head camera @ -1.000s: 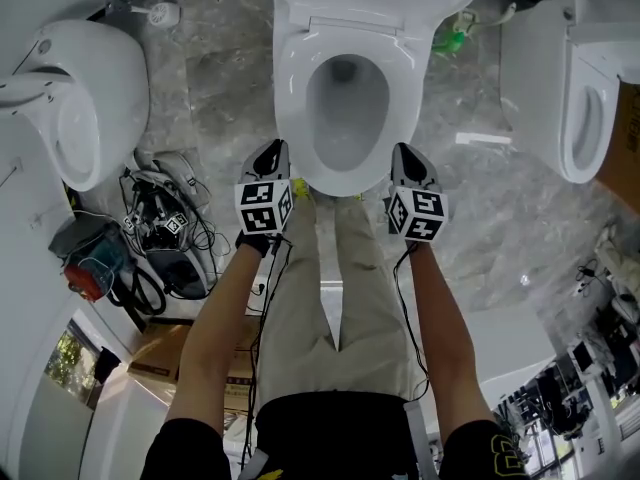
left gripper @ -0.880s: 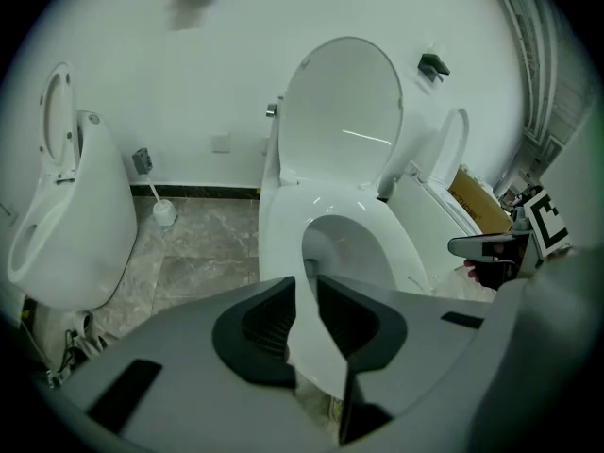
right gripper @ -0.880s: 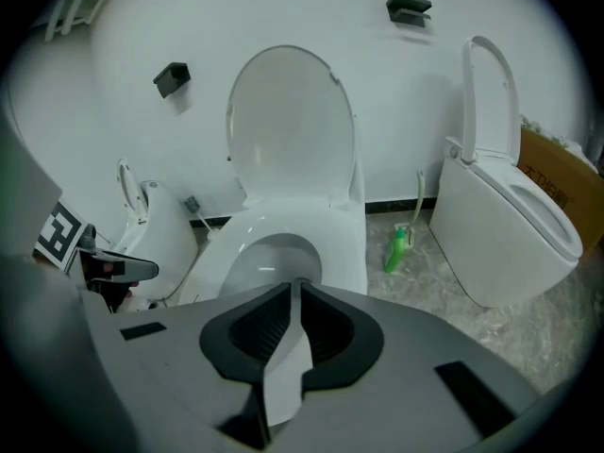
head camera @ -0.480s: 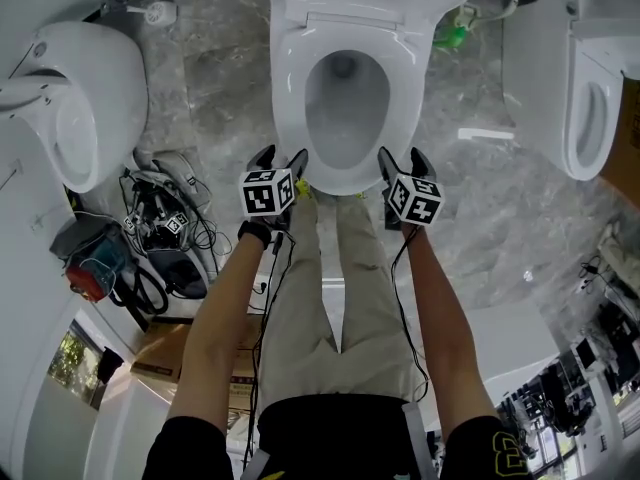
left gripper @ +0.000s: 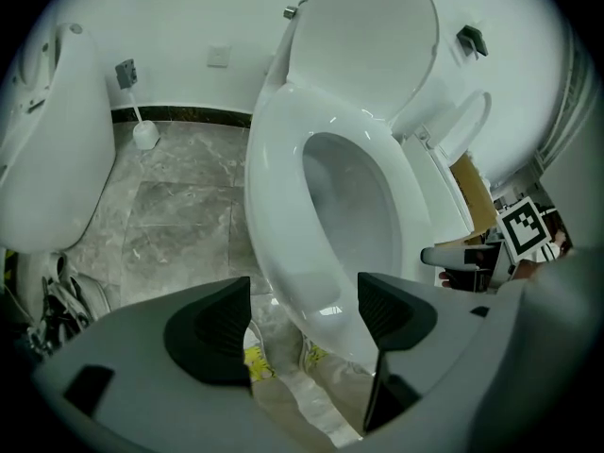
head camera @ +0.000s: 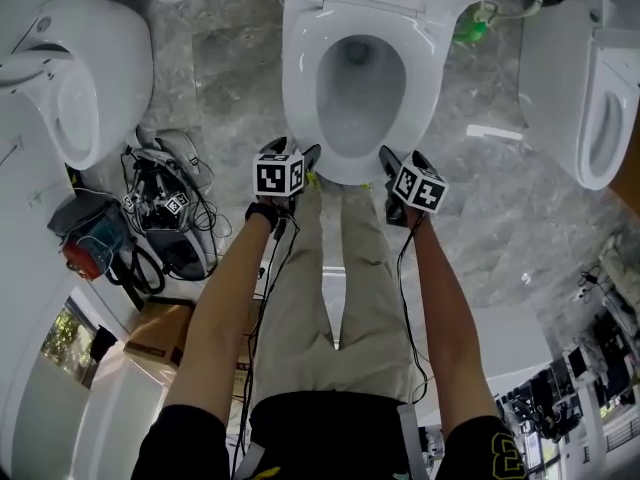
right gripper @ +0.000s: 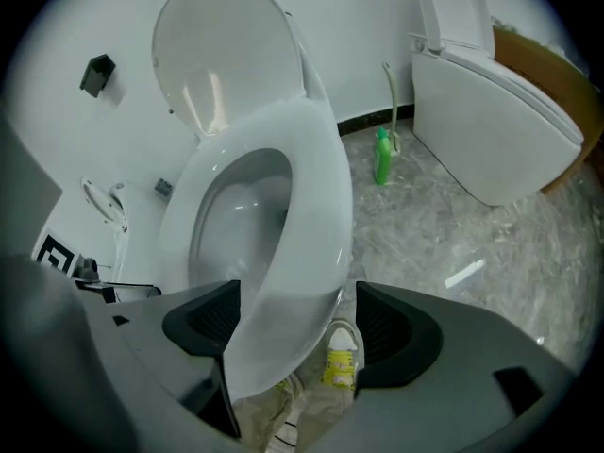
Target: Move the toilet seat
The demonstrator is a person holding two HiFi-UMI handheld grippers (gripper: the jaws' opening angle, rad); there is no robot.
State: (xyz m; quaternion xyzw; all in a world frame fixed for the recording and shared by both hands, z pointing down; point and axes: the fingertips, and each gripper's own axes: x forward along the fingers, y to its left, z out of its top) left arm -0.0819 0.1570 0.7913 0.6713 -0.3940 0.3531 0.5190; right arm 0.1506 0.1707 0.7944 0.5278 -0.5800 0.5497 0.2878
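**Open fingers flank the seat's front rim**

The toilet seat (head camera: 300, 88), glossy white, lies lowered. Its long axis runs away from the fingers (left gripper: 212, 324) toward the raised lid (left gripper: 368, 36). The left gripper (head camera: 297, 151) and right gripper (head camera: 400, 158) sit about equally near. Both have just been spreading, with the rim in each gap, unpinched.

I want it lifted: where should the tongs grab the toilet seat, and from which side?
Take the toilet seat by its front rim, coming from the front: it lies flat, hinged at the back below the raised lid, so that edge is free.
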